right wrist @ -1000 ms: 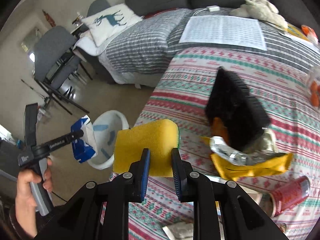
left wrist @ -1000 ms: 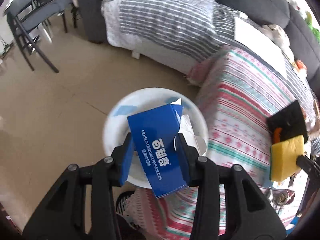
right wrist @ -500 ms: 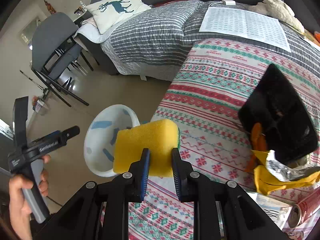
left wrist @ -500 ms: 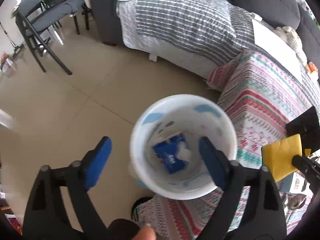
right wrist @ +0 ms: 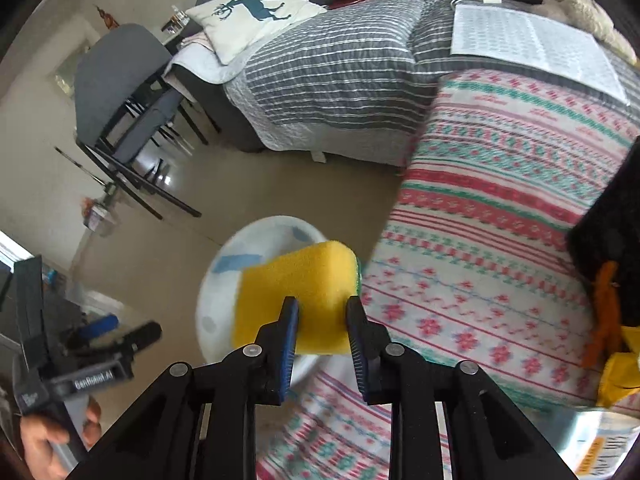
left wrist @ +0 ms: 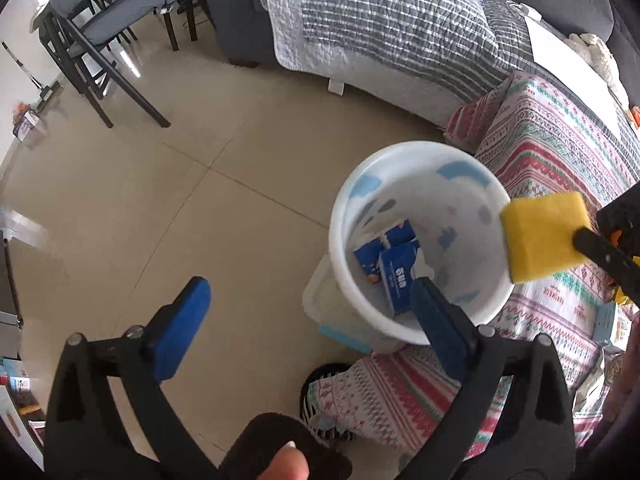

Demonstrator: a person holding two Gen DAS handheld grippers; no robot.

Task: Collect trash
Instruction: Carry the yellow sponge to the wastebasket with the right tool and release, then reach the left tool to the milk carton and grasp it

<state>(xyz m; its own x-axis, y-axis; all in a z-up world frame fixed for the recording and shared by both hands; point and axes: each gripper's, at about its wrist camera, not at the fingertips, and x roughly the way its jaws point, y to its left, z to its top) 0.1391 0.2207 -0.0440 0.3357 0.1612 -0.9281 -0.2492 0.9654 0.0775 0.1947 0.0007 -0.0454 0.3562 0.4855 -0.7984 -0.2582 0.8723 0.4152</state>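
Note:
A white bin [left wrist: 420,156] with blue patches stands on the floor beside the cloth-covered table. Two blue snack boxes [left wrist: 396,280] lie at its bottom. My left gripper [left wrist: 308,286] is open wide over the bin's near left edge, with nothing between its fingers. My right gripper [right wrist: 322,308] is shut on a yellow sponge [right wrist: 300,280], its jaws opening slightly while the pads still touch the sponge. The sponge [left wrist: 544,236] hangs over the bin's right rim [right wrist: 256,232]. A hand holds the left gripper [right wrist: 124,330] at the lower left of the right wrist view.
The table's patterned cloth [left wrist: 560,152] borders the bin on the right. A sofa with a grey striped quilt [left wrist: 400,28] stands behind, and a dark chair [left wrist: 100,24] at far left. A black tray [right wrist: 612,220] and a yellow wrapper [right wrist: 620,376] lie on the table. A clear box [left wrist: 320,300] sits under the bin.
My left gripper opened and the blue box fell into the bin; the gripper then drifted left. My right gripper carried the sponge from over the table to over the bin's rim.

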